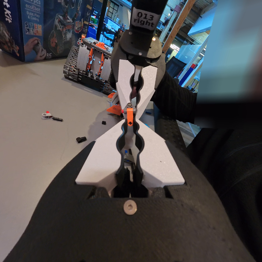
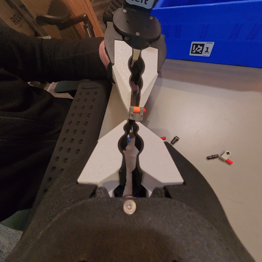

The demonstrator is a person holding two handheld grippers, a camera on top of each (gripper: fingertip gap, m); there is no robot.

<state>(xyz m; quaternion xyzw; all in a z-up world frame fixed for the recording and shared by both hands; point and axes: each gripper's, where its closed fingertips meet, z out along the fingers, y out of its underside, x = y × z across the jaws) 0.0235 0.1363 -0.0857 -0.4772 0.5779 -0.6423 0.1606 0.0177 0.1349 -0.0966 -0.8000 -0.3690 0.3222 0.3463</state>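
Observation:
The two grippers meet tip to tip above the grey table (image 1: 35,148). Between them is a small toy-brick assembly: an orange connector (image 1: 130,116) on a grey piece (image 1: 134,110) with a red axle end (image 1: 122,111). My left gripper (image 1: 129,122) is shut on the orange connector. My right gripper (image 1: 129,105) comes from the far side and is shut on the grey piece. In the right wrist view my right gripper (image 2: 132,121) grips the grey piece (image 2: 135,116) from below, and the left gripper (image 2: 136,105) holds the orange connector (image 2: 136,109) from above.
A tracked toy vehicle (image 1: 87,66) and a printed box (image 1: 35,28) stand at the back. Loose parts lie on the table: a white-and-red piece with a black pin (image 1: 48,115) and small black pieces (image 1: 81,139). A blue bin (image 2: 212,28) stands behind. A black perforated pad (image 2: 73,127) runs along the table edge. The tips of both grippers are at nearly the same place.

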